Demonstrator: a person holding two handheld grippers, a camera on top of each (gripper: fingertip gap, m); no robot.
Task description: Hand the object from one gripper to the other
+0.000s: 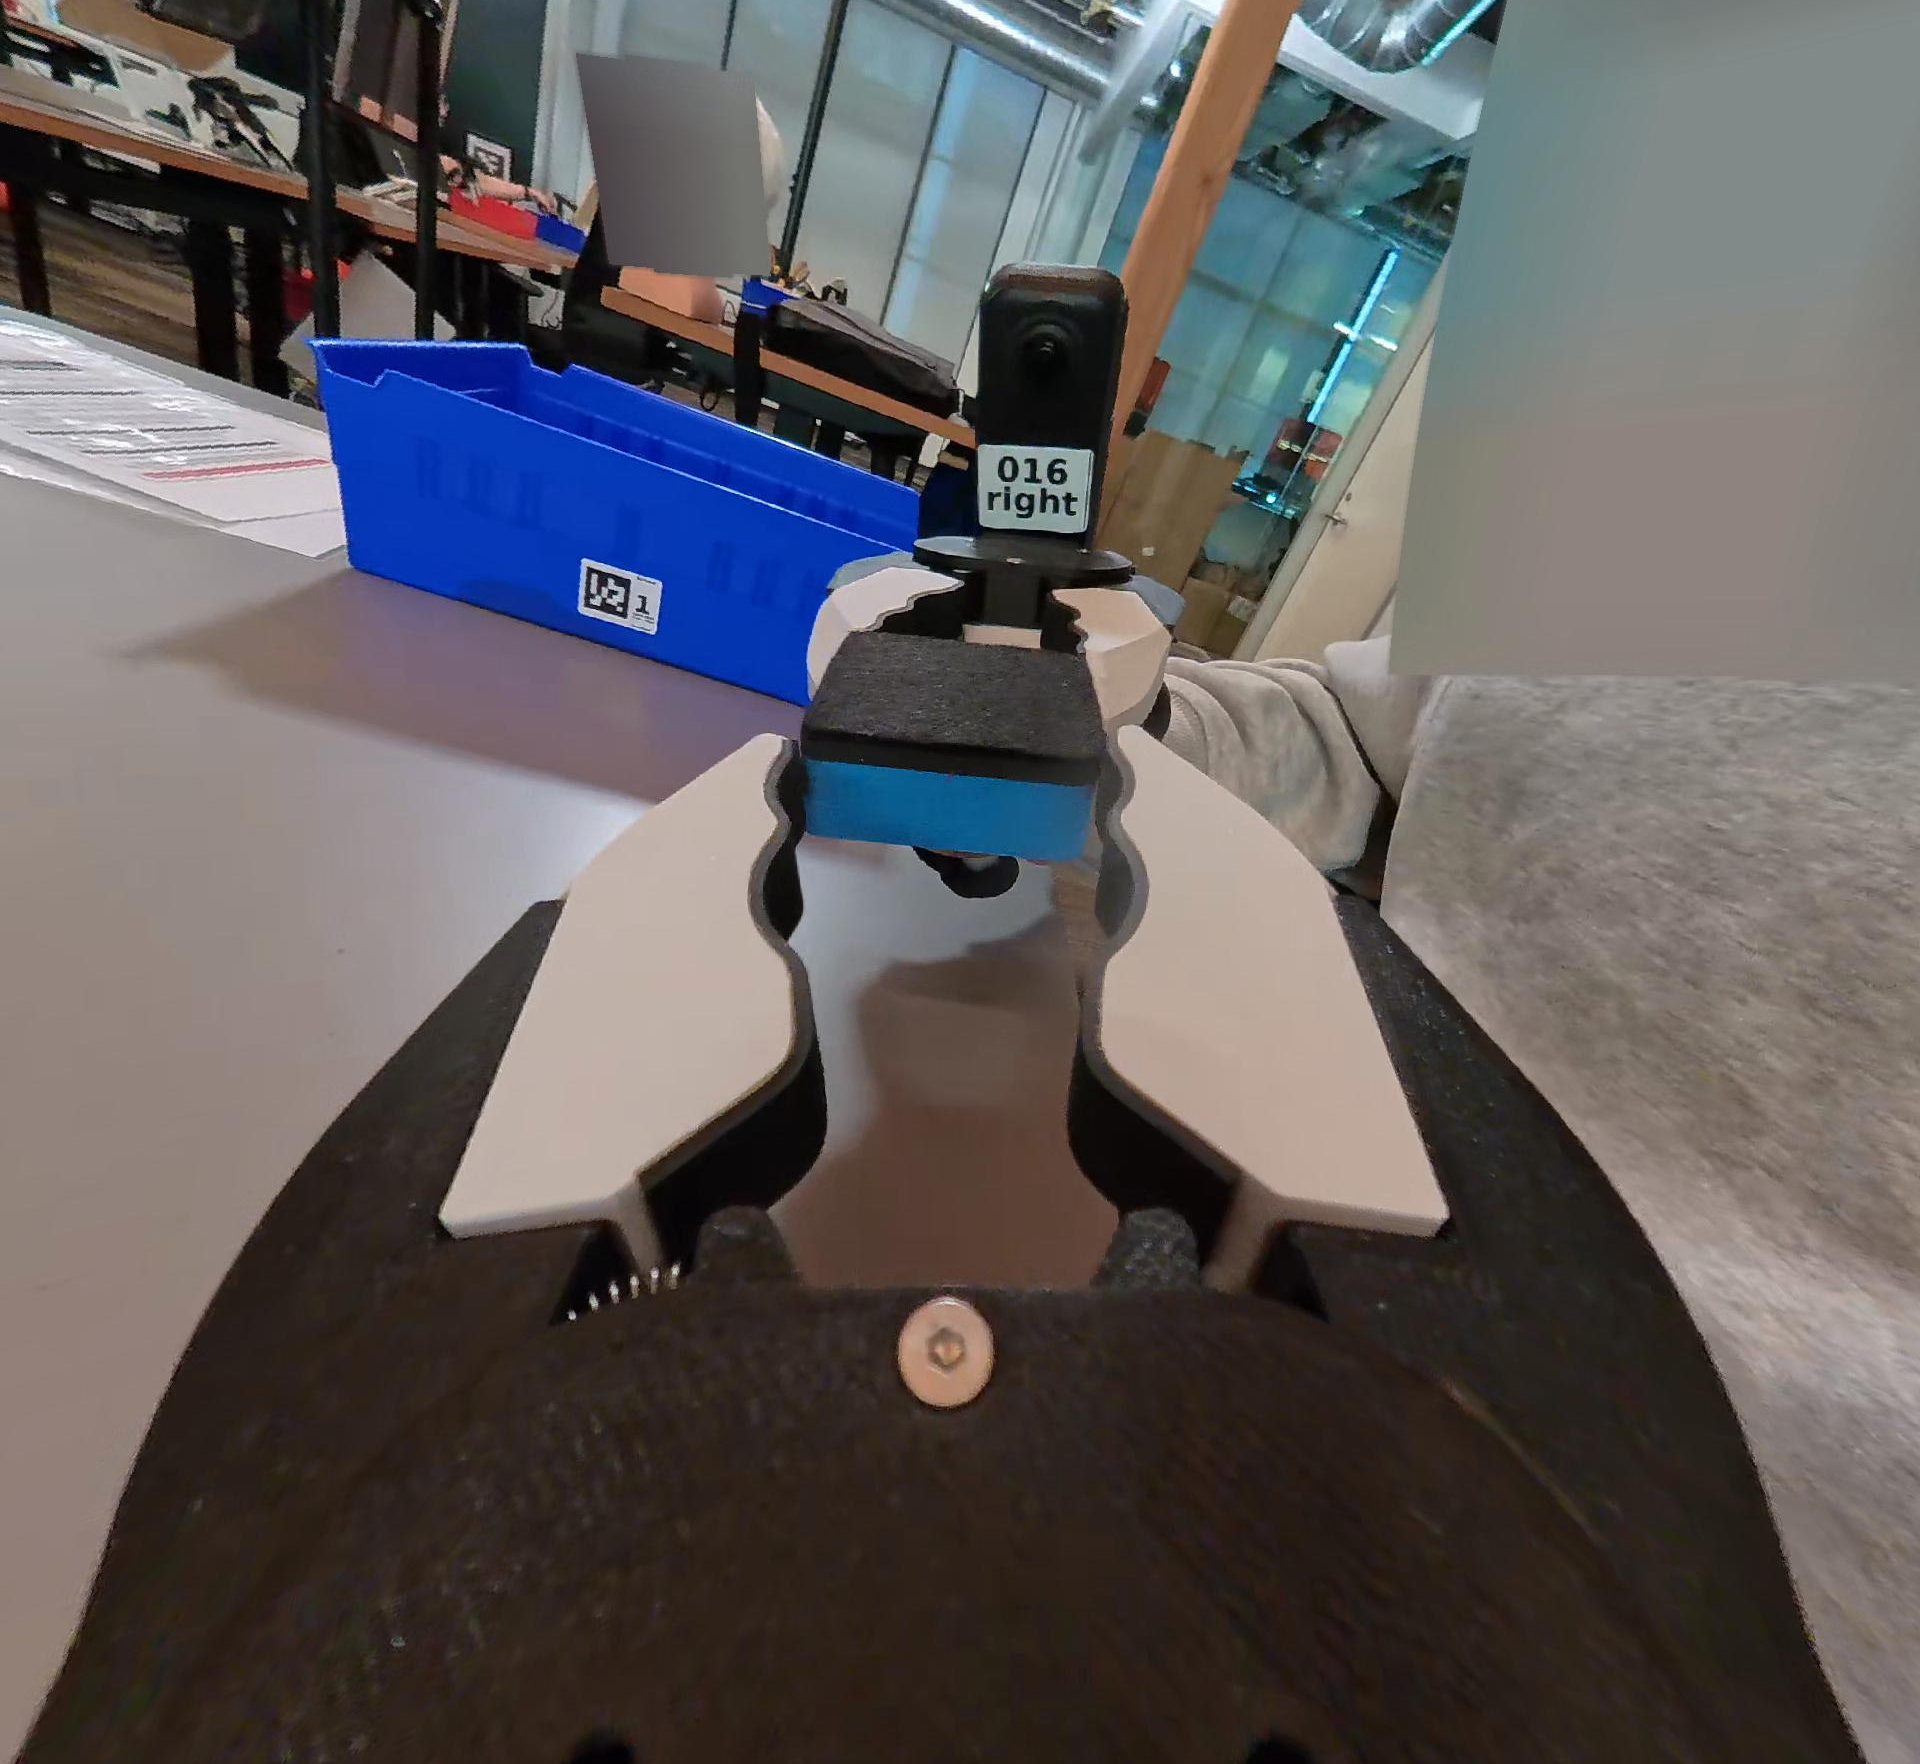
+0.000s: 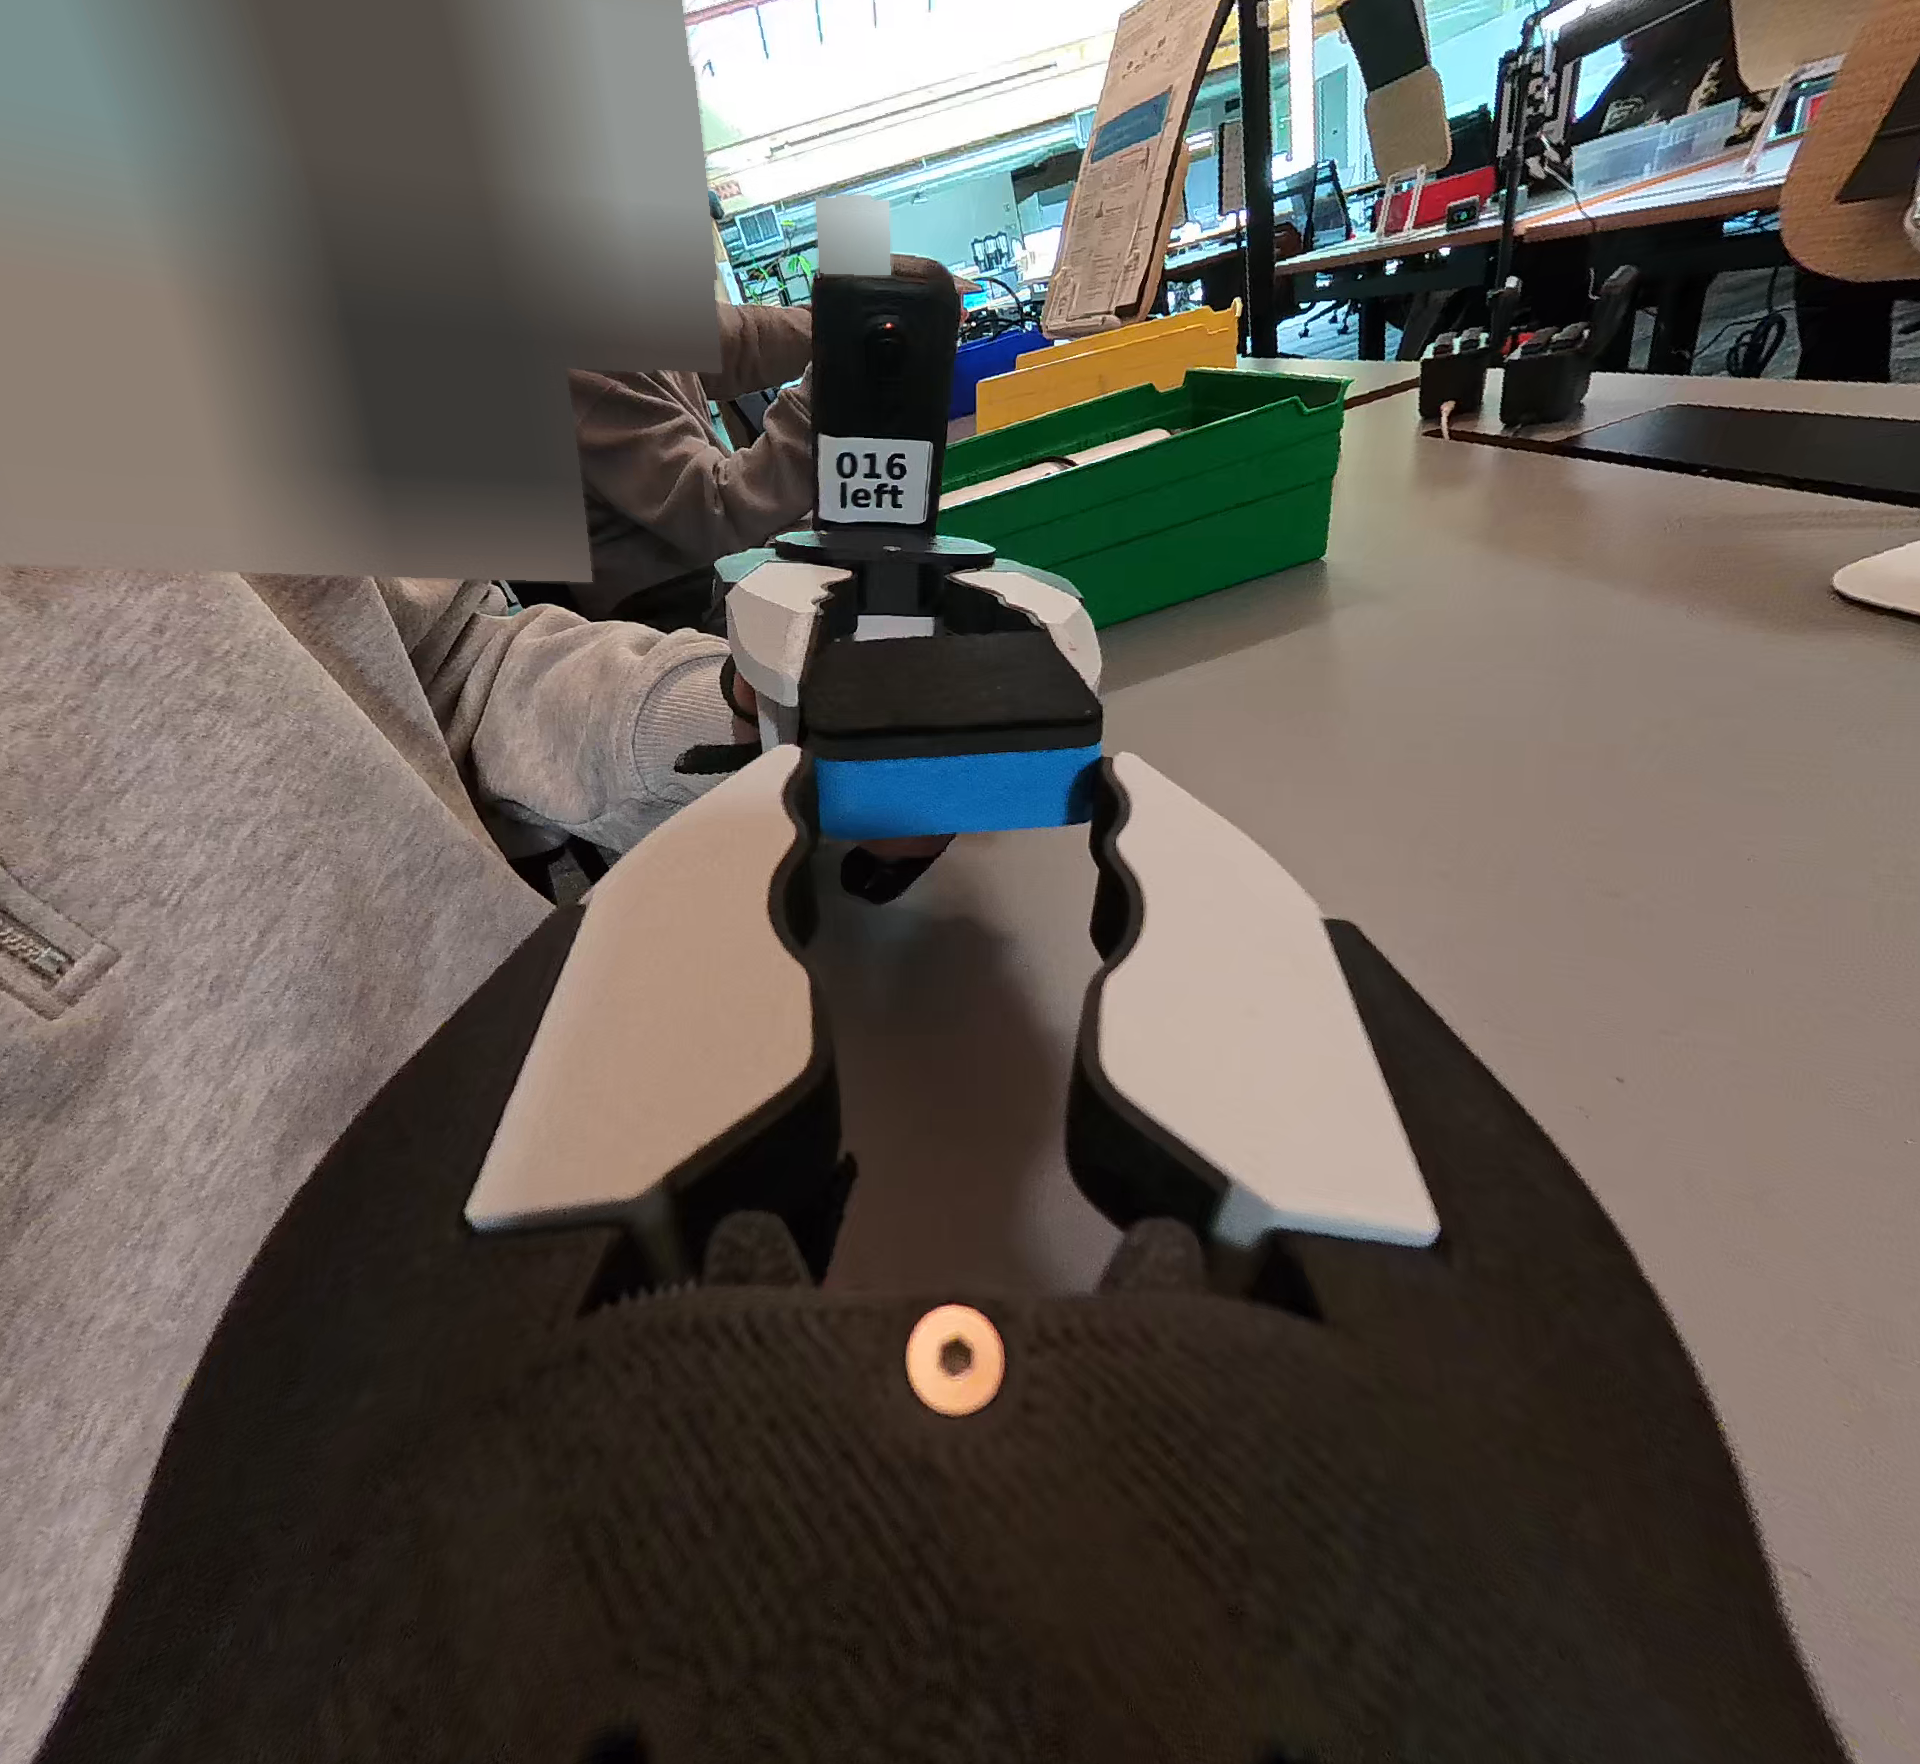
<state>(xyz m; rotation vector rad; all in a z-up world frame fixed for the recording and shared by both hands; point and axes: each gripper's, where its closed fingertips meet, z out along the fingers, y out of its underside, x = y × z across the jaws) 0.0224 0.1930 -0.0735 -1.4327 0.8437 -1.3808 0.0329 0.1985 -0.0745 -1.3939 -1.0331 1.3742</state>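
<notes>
Your two tools meet nose to nose above the desk [image 2: 1507, 779], with the eraser block [image 1: 951, 758] bridged between them. It is a blue foam slab topped with black felt, held flat, felt side up. Your left hand-held gripper [image 1: 951, 805] has its fingertips against the block's two short ends; your right hand-held gripper [image 2: 951, 789] looks to be doing the same from the opposite side. Both appear clamped on it at once, so judge this as the middle of the transfer, with neither side released.

Expect the block to be light, soft and compressible. The foam should give under the tips, and it will not slip easily, but a hard squeeze may bow it. Take hold on the blue foam sides, low and centred, not on the felt layer, which could peel or shear. Release one side only when the other feels firm.

Ahead and to the left of your left tool sits a blue bin [image 1: 582, 509]; its contents are hidden from this angle. Ahead and to the right of your right tool is a green bin [image 2: 1164, 499] holding pale roll-like items, with a yellow bin [image 2: 1101, 364] behind it.
</notes>
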